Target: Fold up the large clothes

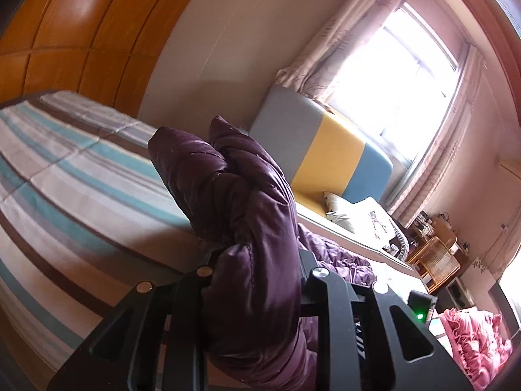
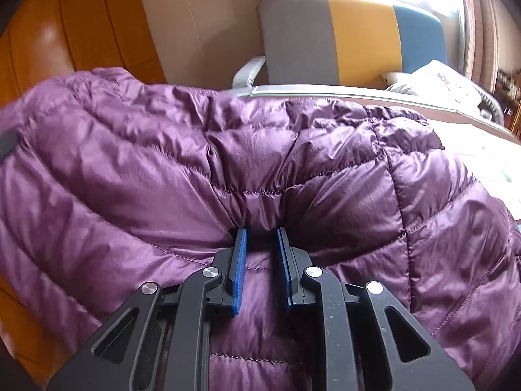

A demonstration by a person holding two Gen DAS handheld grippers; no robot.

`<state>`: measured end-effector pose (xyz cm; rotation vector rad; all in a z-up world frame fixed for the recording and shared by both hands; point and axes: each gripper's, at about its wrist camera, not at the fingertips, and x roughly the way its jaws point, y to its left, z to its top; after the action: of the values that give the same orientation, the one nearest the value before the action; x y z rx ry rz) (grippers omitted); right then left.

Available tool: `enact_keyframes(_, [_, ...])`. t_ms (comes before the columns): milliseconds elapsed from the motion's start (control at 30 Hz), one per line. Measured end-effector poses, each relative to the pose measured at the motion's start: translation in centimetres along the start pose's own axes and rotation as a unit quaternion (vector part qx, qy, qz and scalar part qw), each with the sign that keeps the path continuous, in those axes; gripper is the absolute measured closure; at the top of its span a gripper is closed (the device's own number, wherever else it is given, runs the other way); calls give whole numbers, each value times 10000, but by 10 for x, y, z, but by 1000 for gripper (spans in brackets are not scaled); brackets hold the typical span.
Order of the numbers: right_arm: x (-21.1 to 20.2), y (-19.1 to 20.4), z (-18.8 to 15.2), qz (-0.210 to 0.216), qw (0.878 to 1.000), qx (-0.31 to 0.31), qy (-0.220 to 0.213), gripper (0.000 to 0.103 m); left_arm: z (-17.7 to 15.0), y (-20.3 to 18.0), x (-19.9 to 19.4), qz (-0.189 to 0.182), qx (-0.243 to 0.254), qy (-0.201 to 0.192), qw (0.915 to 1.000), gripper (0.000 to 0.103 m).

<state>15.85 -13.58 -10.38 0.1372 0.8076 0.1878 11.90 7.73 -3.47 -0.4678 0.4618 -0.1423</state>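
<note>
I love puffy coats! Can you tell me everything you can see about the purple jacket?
The purple jacket is puffy and quilted, with stitched lines and shiny, crinkly cloth. It lies bunched and wrinkled, not yet folded flat. The right gripper pinches a fold of it between blue pads. The left gripper clamps another thick bunch, which sticks up above the striped bed.

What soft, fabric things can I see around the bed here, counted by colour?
Purple: 1, the puffer jacket
Pink: 1, a ruffled cloth
Striped: 1, the bedspread
White: 1, a pillow
Total: 4
</note>
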Motion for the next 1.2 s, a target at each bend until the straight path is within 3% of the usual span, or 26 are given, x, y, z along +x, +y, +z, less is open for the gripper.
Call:
enact_keyframes(67, [-15, -9, 0, 124, 9996, 227, -144, 83, 3, -6, -3, -71, 63, -57, 9999, 80])
enact_keyframes(167, [-42, -18, -6, -54, 9985, 397, -385, 83, 5, -15, -6, -96, 203, -121, 9997, 80])
enact_keyframes(333, [-76, -42, -15, -634, 9942, 584, -642, 83, 4, -35, -11, -209, 400, -231, 9987, 80])
enact_keyframes(500, [-78, -66, -15, -1359, 9877, 639, -444, 83, 3, -61, -15, -284, 674, -357, 9967, 80])
enact_keyframes(667, [-61, -82, -19, -1215, 9886, 866, -226, 83, 3, -90, -13, -503, 846, -350, 9945, 80])
enact_keyframes(933, [-68, -88, -13, -1074, 9872, 1099, -417, 83, -1, -123, -4, -778, 1110, -260, 9904, 81])
enact_keyframes(1200, [-83, -108, -5, -1524, 9794, 1155, -644, 83, -10, -148, 3, -990, 1337, -92, 9860, 81])
